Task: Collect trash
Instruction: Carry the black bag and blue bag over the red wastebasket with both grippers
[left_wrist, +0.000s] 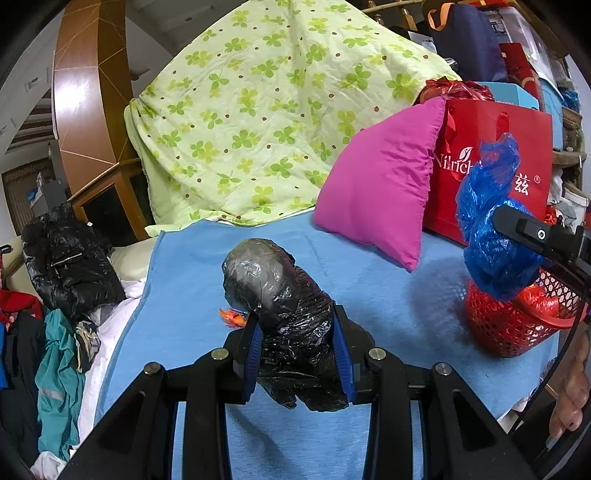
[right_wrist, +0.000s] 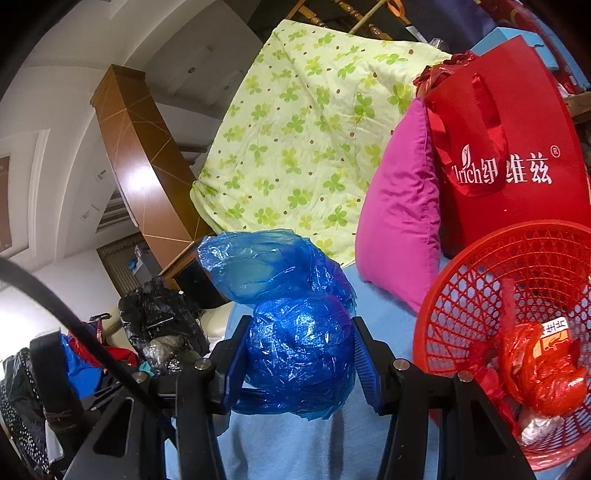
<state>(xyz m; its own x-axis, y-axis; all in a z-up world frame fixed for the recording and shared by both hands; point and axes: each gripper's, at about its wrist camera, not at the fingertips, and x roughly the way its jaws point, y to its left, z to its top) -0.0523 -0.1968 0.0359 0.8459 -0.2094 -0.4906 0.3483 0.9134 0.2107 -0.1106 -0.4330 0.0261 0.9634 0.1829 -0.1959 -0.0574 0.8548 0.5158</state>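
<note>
My left gripper (left_wrist: 297, 338) is shut on a crumpled black plastic bag (left_wrist: 280, 295) and holds it over the blue sheet (left_wrist: 192, 280). A small orange wrapper (left_wrist: 232, 318) lies on the sheet just left of it. My right gripper (right_wrist: 301, 360) is shut on a crumpled blue plastic bag (right_wrist: 291, 314); the same bag (left_wrist: 491, 229) shows at the right of the left wrist view, above the red mesh basket (left_wrist: 509, 328). In the right wrist view the basket (right_wrist: 476, 295) stands to the right of the gripper and holds a red plastic bag (right_wrist: 535, 373) and white scraps.
A pink pillow (left_wrist: 384, 192), a red paper shopping bag (left_wrist: 495, 147) and a green clover-print quilt (left_wrist: 266, 110) stand behind on the bed. A black jacket (left_wrist: 70, 262) and teal clothes (left_wrist: 59, 373) pile up at the left edge. A wooden post (left_wrist: 85, 92) rises at the left.
</note>
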